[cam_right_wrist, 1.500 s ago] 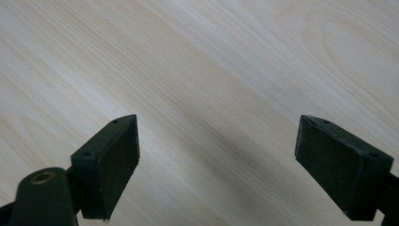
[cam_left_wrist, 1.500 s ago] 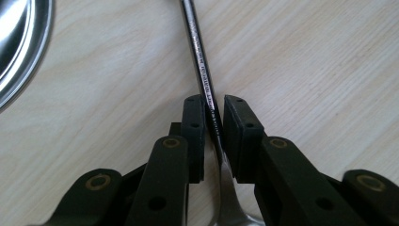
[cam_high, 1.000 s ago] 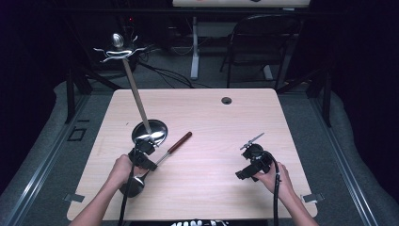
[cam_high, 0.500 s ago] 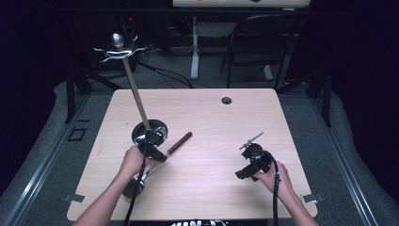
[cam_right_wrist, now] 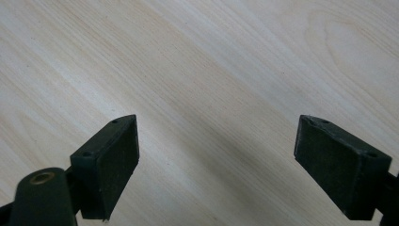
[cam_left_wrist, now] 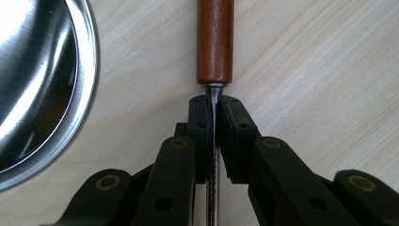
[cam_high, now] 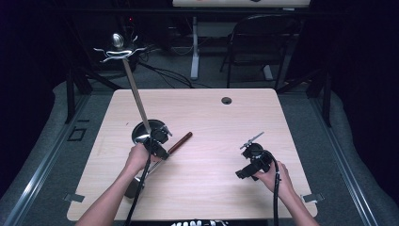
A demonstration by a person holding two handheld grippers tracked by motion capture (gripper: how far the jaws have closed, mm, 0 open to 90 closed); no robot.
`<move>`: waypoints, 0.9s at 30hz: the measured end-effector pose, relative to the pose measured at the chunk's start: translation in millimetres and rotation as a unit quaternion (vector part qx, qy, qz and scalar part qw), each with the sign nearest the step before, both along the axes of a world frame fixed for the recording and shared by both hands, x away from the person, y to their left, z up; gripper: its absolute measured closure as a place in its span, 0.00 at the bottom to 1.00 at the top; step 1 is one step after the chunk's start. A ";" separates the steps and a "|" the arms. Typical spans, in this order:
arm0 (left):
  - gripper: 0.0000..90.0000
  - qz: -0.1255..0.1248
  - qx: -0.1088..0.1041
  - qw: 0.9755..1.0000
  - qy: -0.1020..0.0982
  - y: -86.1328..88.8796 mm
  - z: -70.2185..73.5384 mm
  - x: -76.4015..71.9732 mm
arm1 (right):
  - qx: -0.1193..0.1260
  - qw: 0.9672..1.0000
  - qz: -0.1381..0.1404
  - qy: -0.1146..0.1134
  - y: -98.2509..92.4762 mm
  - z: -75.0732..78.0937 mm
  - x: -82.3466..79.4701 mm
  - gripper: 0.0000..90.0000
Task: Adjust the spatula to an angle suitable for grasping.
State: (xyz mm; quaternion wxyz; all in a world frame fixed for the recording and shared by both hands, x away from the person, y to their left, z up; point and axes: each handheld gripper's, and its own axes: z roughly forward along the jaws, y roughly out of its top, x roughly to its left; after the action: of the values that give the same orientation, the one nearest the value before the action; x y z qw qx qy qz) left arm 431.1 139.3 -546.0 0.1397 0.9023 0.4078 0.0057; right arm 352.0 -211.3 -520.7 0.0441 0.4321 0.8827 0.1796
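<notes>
Left claw (cam_left_wrist: 214, 136) pinches the metal shank of a wooden-handled tool (cam_left_wrist: 215, 42) just below its handle; the tool's far end is cut off. Steel bowl (cam_left_wrist: 37, 84) at 9 o'clock, partly cropped. Right claw (cam_right_wrist: 216, 160) spread over bare worktop (cam_right_wrist: 211, 61), open room all round.

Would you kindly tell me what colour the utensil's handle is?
The handle is a glossy reddish-brown wood, best seen in the left gripper view.

The light wood desk (cam_high: 211, 117) carries a round steel bowl (cam_high: 143, 132) and, beside it, a wooden-handled utensil (cam_high: 181, 141).
</notes>
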 end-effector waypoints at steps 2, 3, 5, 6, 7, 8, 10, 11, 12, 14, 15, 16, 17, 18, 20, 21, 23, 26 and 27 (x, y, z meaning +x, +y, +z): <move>0.92 -0.001 0.004 1.000 -0.002 -1.0 0.0 -0.5 | -0.004 1.000 0.000 -0.002 -0.1 -0.1 -0.4 0.16; 0.92 -0.002 0.009 1.000 -0.001 -1.4 0.3 -0.7 | 0.002 1.000 -0.004 -0.004 0.4 -0.7 -0.9 0.16; 0.92 0.000 0.013 1.000 -0.005 -3.2 -0.6 -1.5 | -0.003 1.000 0.000 -0.001 -0.1 0.3 -0.5 0.16; 0.92 -0.001 0.017 1.000 -0.009 -4.3 -0.8 -2.1 | -0.003 1.000 0.002 0.000 -0.2 0.6 -0.4 0.16; 0.92 -0.005 0.022 1.000 -0.010 -5.0 -0.4 -2.4 | -0.008 1.000 0.005 0.001 -0.6 1.1 -0.3 0.16; 0.92 -0.005 0.024 1.000 -0.011 -5.8 -0.4 -2.9 | -0.003 1.000 0.001 -0.001 0.2 0.4 -1.0 0.16; 0.92 -0.005 0.027 1.000 -0.014 -6.3 -0.5 -3.3 | -0.010 1.000 0.004 -0.002 0.7 0.5 -0.7 0.16; 0.92 -0.006 0.027 1.000 -0.014 -6.4 -0.6 -3.4 | -0.008 1.000 0.004 -0.001 1.4 0.1 -0.7 0.16; 0.92 -0.006 0.028 0.999 -0.015 -6.5 -0.5 -3.6 | -0.008 1.000 0.006 -0.001 1.8 -0.1 -0.3 0.16; 0.93 -0.006 0.023 1.000 -0.019 -6.4 -0.9 -3.9 | -0.012 1.000 0.010 -0.001 2.2 -0.2 0.1 0.16; 0.93 -0.006 0.022 1.000 -0.019 -6.4 -1.0 -4.0 | -0.013 1.000 0.011 0.000 2.2 -0.3 0.3 0.16; 0.93 -0.006 0.020 1.000 -0.019 -6.5 -1.1 -4.1 | -0.012 1.000 0.011 0.002 2.2 -0.5 0.4 0.16; 0.93 -0.007 0.021 1.000 -0.019 -6.6 -0.9 -4.3 | -0.010 1.000 0.010 0.003 2.2 -0.9 0.3 0.16; 0.93 -0.007 0.020 1.000 -0.019 -6.8 -0.9 -4.8 | 0.006 1.000 -0.009 -0.013 3.5 -4.8 -1.7 0.16; 0.93 -0.007 0.015 1.000 -0.024 -7.0 0.5 -6.0 | 0.016 1.000 -0.012 -0.011 3.3 -5.6 -1.8 0.16; 0.93 -0.010 0.017 0.999 -0.029 -6.6 2.2 -6.3 | 0.012 1.000 -0.009 -0.011 2.9 -5.4 -1.7 0.16; 0.93 -0.012 0.011 0.999 -0.030 -4.6 5.7 -6.6 | 0.018 1.000 -0.013 -0.011 3.9 -5.8 -2.3 0.16; 0.94 -0.011 0.004 0.999 -0.044 -1.8 11.0 -8.3 | -0.011 1.000 0.006 0.000 2.1 -1.8 -0.2 0.16; 0.94 -0.010 0.002 0.999 -0.048 -0.7 13.5 -9.4 | -0.012 1.000 0.009 0.002 1.7 -1.6 0.1 0.16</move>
State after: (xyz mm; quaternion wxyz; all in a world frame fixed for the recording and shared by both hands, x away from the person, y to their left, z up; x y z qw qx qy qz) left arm 421.7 138.6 -532.5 0.1570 0.9055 0.3912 0.0482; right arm 352.1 -209.6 -522.3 0.0463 0.4238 0.8887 0.1685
